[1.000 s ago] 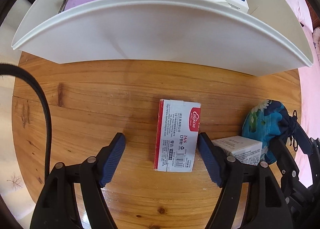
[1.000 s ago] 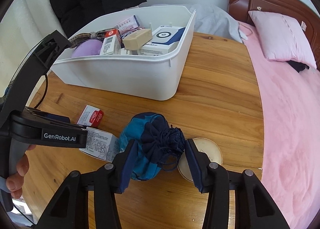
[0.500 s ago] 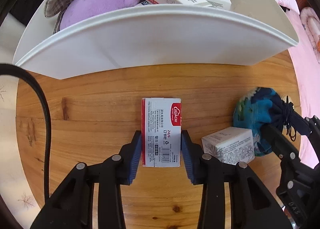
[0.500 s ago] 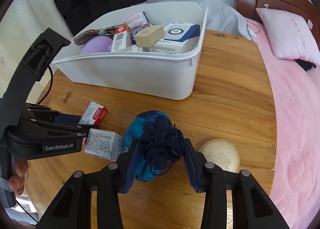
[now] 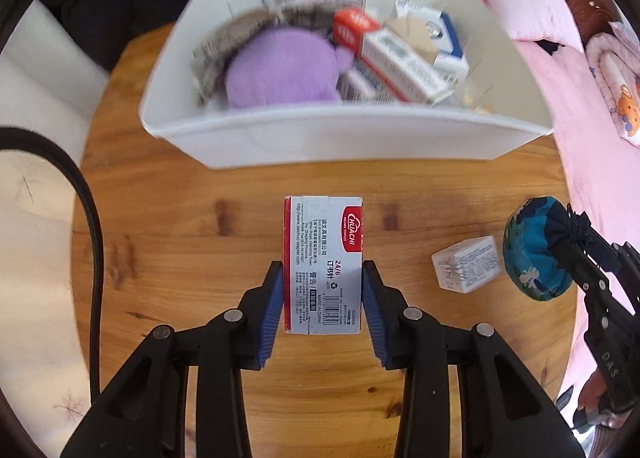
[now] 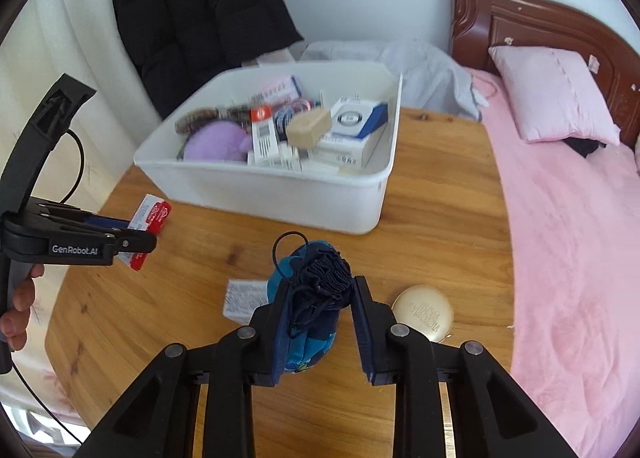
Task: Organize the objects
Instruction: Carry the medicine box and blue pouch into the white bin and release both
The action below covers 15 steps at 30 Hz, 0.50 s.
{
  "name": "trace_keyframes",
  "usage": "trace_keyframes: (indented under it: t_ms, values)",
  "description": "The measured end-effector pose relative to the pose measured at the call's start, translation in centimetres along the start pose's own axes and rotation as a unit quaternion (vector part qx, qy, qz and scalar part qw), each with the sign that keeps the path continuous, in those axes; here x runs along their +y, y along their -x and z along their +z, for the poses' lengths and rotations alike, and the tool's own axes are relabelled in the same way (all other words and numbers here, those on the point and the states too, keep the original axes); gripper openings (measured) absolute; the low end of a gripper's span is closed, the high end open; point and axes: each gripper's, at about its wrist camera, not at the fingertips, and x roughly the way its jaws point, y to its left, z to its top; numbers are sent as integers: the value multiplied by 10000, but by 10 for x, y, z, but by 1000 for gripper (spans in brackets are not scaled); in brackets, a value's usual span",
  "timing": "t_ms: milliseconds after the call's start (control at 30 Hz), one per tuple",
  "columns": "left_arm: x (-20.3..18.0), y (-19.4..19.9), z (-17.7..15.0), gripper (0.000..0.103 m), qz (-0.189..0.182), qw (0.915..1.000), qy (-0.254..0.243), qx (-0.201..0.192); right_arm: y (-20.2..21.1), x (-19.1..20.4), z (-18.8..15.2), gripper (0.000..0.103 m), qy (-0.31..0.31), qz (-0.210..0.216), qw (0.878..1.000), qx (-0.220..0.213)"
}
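My left gripper (image 5: pixel 323 273) is shut on a red and white staple box (image 5: pixel 324 242), holding it by its long sides above the wooden table (image 5: pixel 180 258). The right wrist view shows that box (image 6: pixel 154 214) hanging clear of the wood. My right gripper (image 6: pixel 320 287) is shut on a blue drawstring pouch (image 6: pixel 320 270), squeezing it near its gathered navy top, raised off the table. The pouch (image 5: pixel 532 250) also shows at the right of the left wrist view. A white bin (image 5: pixel 340 134) stands beyond both grippers, filled with boxes and a purple plush (image 5: pixel 280 66).
A small white printed box (image 6: pixel 244 298) lies on the table just left of the pouch. A round gold compact (image 6: pixel 423 312) sits to its right. A pink bed (image 6: pixel 560 238) borders the table's right edge. A person's hand (image 6: pixel 20 314) holds the left gripper.
The left jaws closed on the staple box and lifted it. The right jaws tightened on the pouch and raised it off the table. Both cameras now look down from higher up.
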Motion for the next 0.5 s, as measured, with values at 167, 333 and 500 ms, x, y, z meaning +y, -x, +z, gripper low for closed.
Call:
trace_keyframes:
  t_ms: [167,333,500]
  values:
    - [10,49,4,41,-51,9985,-360,-400,34,6,33,29,-106,-93,9986,-501]
    - [-9,85,87,41,-49,9934,-686,-914,61,15,66,29,-313,-275,9942,-993]
    - [-12,122,122,41,71,9855,-993,-1373,72,23,97,29,-465,-496,9898,-1252]
